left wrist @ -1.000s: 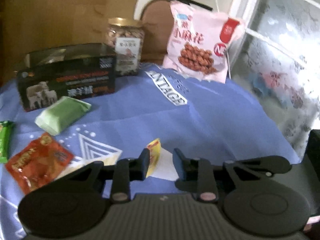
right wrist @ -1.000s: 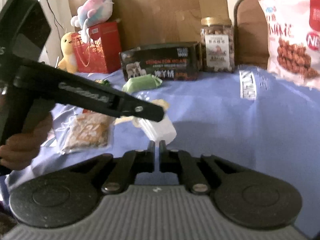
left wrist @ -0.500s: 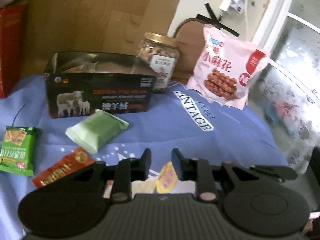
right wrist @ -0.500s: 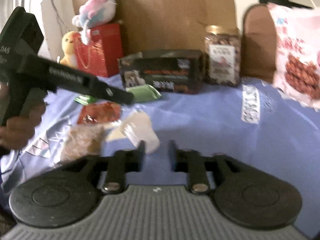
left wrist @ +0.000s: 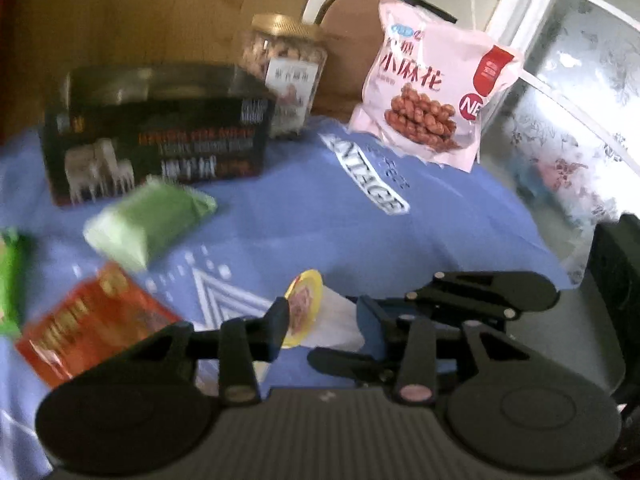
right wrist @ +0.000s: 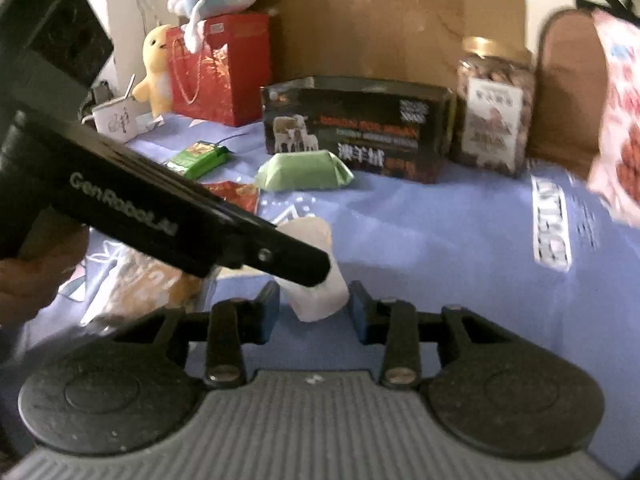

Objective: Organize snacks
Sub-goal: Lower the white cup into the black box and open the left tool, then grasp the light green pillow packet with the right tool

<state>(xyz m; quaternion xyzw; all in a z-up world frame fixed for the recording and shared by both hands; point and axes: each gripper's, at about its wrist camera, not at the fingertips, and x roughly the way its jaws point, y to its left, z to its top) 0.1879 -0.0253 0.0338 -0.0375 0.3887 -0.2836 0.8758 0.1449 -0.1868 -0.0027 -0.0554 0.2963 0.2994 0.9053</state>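
A small white jelly cup with a yellow lid (left wrist: 316, 312) lies on its side on the blue cloth (left wrist: 320, 232). My left gripper (left wrist: 322, 316) is open with its jaws on either side of the cup. My right gripper (right wrist: 314, 308) is also open, and the same cup (right wrist: 320, 284) lies between its fingertips. The left gripper's body (right wrist: 168, 224) crosses the right wrist view and covers part of the cup. An open black box (left wrist: 160, 136) stands at the back, with a green packet (left wrist: 148, 220) in front of it.
An orange packet (left wrist: 88, 320) and a green packet (left wrist: 8, 280) lie at the left. A nut jar (left wrist: 284, 76) and a pink snack bag (left wrist: 432, 96) stand at the back. A clear-wrapped snack (right wrist: 140, 280), red gift bag (right wrist: 216, 68) and plush toys (right wrist: 156, 68) are at the left.
Both grippers have opened wider. The left gripper has moved back down so its jaws straddle the jelly cup. The right gripper has closed in on the cup.
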